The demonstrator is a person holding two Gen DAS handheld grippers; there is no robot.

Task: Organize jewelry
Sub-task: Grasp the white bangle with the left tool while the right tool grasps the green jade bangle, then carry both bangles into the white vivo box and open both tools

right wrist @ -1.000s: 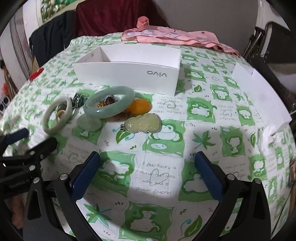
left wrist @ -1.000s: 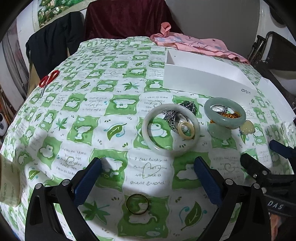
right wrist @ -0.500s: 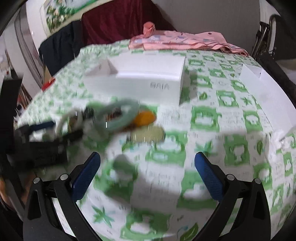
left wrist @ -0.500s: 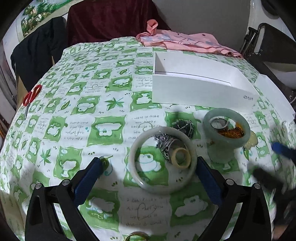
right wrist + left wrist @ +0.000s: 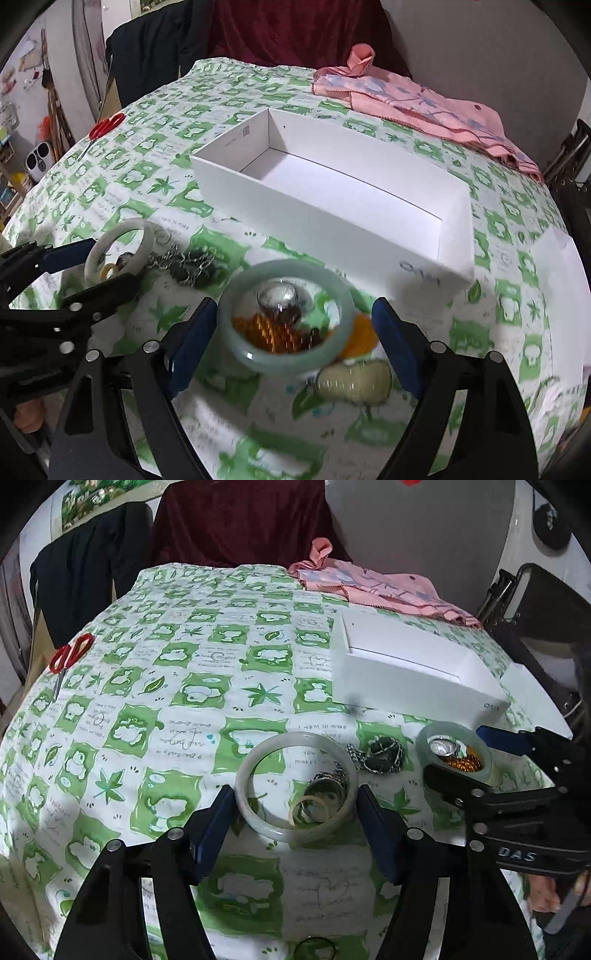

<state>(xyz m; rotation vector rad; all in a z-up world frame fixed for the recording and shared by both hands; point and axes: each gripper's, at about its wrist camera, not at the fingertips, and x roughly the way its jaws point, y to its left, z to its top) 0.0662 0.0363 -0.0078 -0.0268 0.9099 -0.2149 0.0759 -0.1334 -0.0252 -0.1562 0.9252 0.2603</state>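
White box [image 5: 332, 206] lies open-side up, long axis angled away leftward.

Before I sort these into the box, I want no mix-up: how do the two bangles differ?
The pale bangle is whitish; the green bangle is deeper jade. The pale bangle rings a cream ring and chain; the green bangle rings orange beads. Both are smooth rings sitting between closing hand-held gripper fingers.

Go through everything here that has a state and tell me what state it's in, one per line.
White box: open, empty.
Pale bangle: flat on the cloth, between the left gripper fingers.
Green bangle: between the right gripper fingers.
Left gripper: jaws closing.
Right gripper: jaws closing.
Scissors: closed.
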